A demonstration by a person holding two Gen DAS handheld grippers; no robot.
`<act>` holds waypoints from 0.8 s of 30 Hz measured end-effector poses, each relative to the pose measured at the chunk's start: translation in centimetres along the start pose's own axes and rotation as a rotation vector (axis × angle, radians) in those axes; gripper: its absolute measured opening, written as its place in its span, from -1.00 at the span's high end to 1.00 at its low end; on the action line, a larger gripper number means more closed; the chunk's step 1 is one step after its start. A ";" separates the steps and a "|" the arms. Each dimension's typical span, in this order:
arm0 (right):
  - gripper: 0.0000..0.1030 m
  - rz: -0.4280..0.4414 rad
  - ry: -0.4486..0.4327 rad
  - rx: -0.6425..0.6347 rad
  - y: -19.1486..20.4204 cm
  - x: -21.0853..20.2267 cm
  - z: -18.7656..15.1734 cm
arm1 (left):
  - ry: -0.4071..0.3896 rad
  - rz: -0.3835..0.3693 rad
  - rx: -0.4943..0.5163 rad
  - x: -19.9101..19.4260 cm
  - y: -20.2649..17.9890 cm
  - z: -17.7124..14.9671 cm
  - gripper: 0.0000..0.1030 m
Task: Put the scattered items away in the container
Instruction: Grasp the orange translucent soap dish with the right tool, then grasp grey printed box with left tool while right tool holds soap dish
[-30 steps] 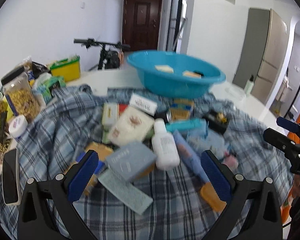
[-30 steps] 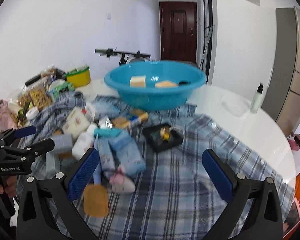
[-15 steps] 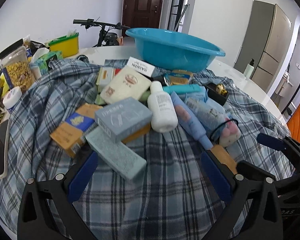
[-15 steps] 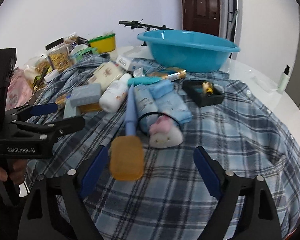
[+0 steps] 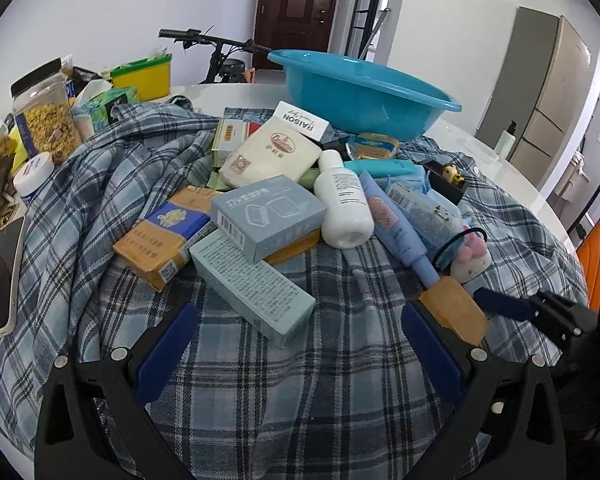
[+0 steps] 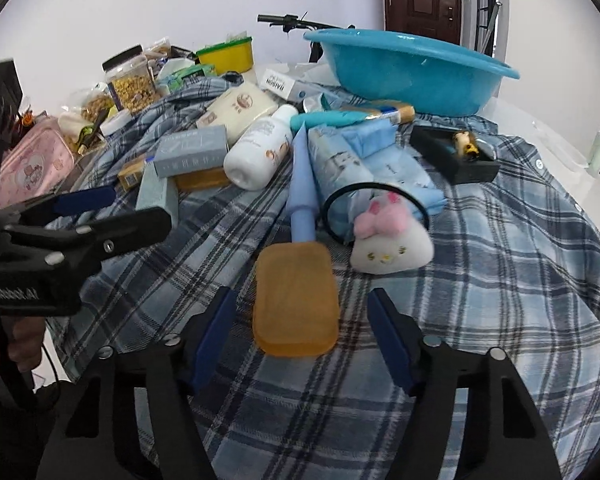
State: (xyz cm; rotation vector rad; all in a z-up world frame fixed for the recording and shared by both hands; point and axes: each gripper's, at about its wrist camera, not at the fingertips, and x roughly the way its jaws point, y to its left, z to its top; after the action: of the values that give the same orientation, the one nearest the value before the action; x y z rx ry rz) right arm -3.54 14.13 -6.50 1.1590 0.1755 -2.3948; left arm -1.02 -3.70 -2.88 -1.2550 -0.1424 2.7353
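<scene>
We are at the pick-up step for the orange sponge brush [image 6: 296,300], which lies flat on the plaid cloth [image 6: 500,280] covering the worktop, at the near edge of the pile, its blue handle pointing back toward the white bottle [image 6: 260,148]. Our right tongs [image 6: 300,332] straddle the sponge head; the jaws have just been closing, yet a gap shows on both sides, so nothing is pinched. Our left tongs [image 5: 296,356] are spread wide over bare cloth just short of the pale blue box [image 5: 252,284], holding nothing. The blue basin [image 6: 412,68] stands at the far side, well apart. Next we judge the right jaws must finish closing on the sponge head, then lift clear of the plush toy [image 6: 388,240] beside it and carry it across the pile to the basin.
</scene>
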 end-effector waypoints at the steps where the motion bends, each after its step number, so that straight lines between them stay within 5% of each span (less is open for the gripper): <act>1: -0.23 -0.009 -0.007 -0.008 0.1 0.1 0.0 | 0.003 0.000 -0.006 0.1 0.1 0.0 -1.00; 5: 0.19 -0.017 -0.017 0.006 -0.3 -0.1 -0.1 | 0.002 0.005 -0.016 0.1 0.4 0.0 -1.00; 12: 0.20 -0.001 -0.063 0.054 -1.7 -1.5 -0.1 | -0.009 0.016 -0.025 0.2 1.0 0.3 -1.00; 17: 0.20 -0.012 -0.071 0.078 -3.0 -2.1 0.1 | -0.048 0.029 0.073 0.7 1.2 2.2 -1.00; 22: 0.20 -0.023 -0.078 0.094 -3.6 -2.8 0.1 | 0.000 -0.052 0.166 2.4 1.8 4.5 -1.00; 24: 0.20 -0.031 -0.085 0.095 -3.7 -3.2 0.1 | 0.044 -0.030 0.189 3.6 1.8 5.3 -1.00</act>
State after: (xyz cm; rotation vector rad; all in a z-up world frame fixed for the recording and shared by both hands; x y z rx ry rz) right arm -3.65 18.46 -4.30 1.1008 0.0524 -2.4983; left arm -7.44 -5.07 -2.37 -1.2486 0.0993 2.6215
